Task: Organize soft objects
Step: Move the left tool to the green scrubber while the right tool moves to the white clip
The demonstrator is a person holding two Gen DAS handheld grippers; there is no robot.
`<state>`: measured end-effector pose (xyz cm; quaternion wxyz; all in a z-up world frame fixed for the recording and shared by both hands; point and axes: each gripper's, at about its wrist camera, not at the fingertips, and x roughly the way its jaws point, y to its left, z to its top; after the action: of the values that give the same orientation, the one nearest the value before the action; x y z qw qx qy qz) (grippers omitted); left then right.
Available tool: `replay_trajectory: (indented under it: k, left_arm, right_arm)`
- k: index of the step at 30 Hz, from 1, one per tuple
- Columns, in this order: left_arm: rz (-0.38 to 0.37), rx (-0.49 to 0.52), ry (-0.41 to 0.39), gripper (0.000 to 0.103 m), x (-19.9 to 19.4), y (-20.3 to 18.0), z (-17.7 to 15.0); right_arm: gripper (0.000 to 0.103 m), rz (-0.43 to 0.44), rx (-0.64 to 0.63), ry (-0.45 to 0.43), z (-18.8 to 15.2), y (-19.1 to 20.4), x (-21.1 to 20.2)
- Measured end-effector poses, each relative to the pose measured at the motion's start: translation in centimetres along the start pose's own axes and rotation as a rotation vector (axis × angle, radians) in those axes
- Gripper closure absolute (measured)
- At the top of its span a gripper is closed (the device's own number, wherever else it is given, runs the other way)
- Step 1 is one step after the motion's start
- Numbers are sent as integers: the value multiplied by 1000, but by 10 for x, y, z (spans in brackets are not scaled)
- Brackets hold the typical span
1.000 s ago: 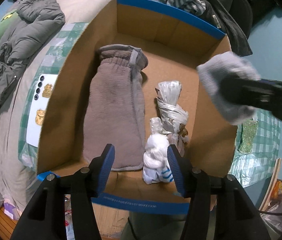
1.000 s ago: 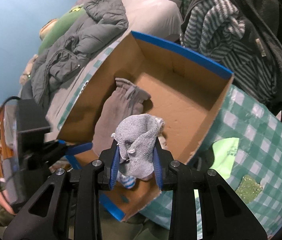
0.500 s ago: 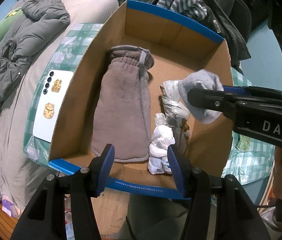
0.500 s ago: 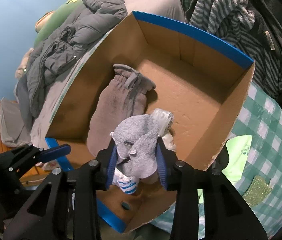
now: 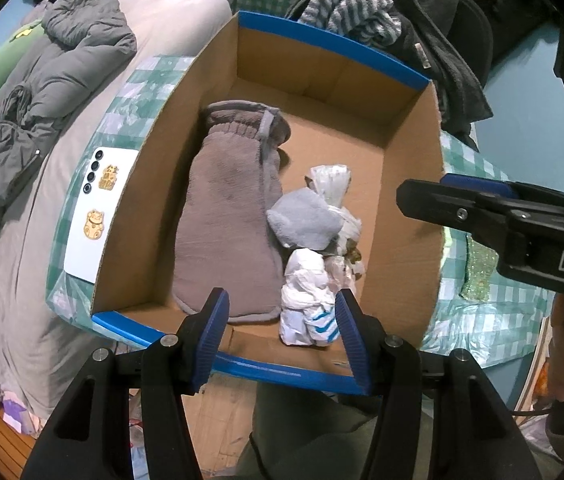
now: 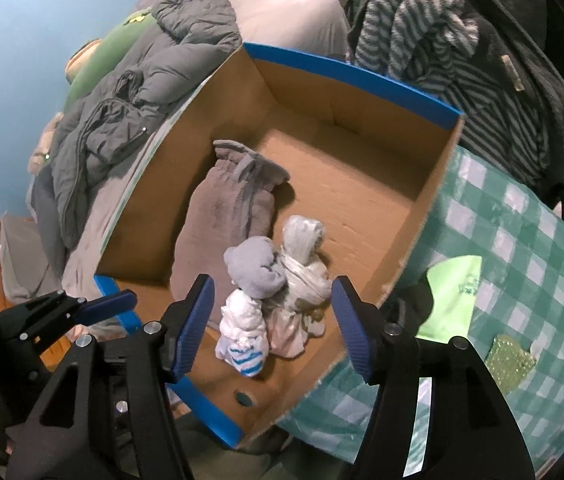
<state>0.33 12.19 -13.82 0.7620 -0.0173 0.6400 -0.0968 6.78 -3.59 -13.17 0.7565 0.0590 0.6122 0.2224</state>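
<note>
Currently the grey sock [image 6: 256, 266] lies in the cardboard box [image 5: 409, 216], resting on the white bundles [image 6: 242, 326] beside the brown pouch [image 5: 230, 216]. The right gripper [image 6: 272, 322] hovers above with its jaws opening and nothing between them; the left gripper [image 5: 282, 336] stands half spread and empty. The sock is light, soft and compressible, probably unbreakable. Grip it at the bunched middle, not a loose edge. The far half of the box floor is open; its walls limit sideways entry, so approach from above.
</note>
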Motion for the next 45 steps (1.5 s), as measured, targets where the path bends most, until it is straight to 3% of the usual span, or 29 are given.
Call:
replay_trajectory:
  k: [14,45]
  left_arm:
    - [3,73,-17,42,-8,-44,7]
    - [-6,234,40,42,22,-174,8]
  right_arm:
    - [40,1,88,-58,-24,-44,-42]
    - [40,-92,326,-67,-98,-208,-93]
